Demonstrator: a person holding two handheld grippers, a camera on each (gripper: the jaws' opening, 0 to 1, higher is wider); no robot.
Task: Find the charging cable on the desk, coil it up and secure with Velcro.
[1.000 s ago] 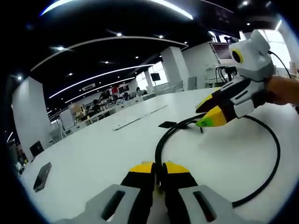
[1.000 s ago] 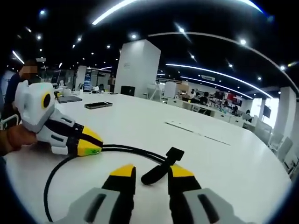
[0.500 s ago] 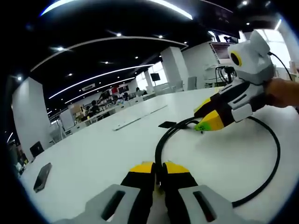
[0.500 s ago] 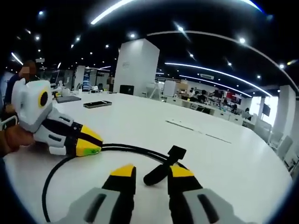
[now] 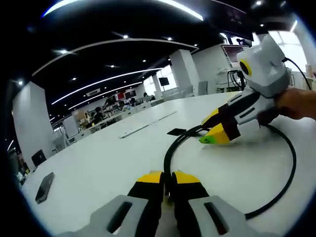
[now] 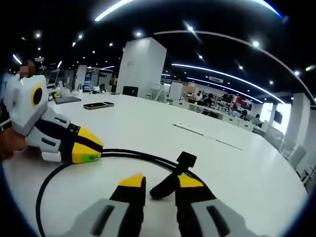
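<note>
Fingers, left gripper (image 5: 167, 178): two yellow-tipped black jaws nearly together, narrow gap; the black round charging cable (image 5: 170, 148) runs into that gap, so it looks clamped, though contact is not fully clear. Fingers, right gripper (image 6: 153, 181): two jaws set a little apart, with the cable's thick black plug end (image 6: 165, 185) between the tips; firm grip can't be confirmed. The right gripper is also seen in the left gripper view (image 5: 213, 133), tips low over the cable near the loop's top.

Count: 1 cable, lying as one open loop on the glossy white tabletop (image 5: 98, 163). 1 flat black Velcro tab (image 6: 186, 159) on the cable just past the plug. 1 dark phone (image 5: 44, 186) near the tabletop's left edge, well apart from the loop.
</note>
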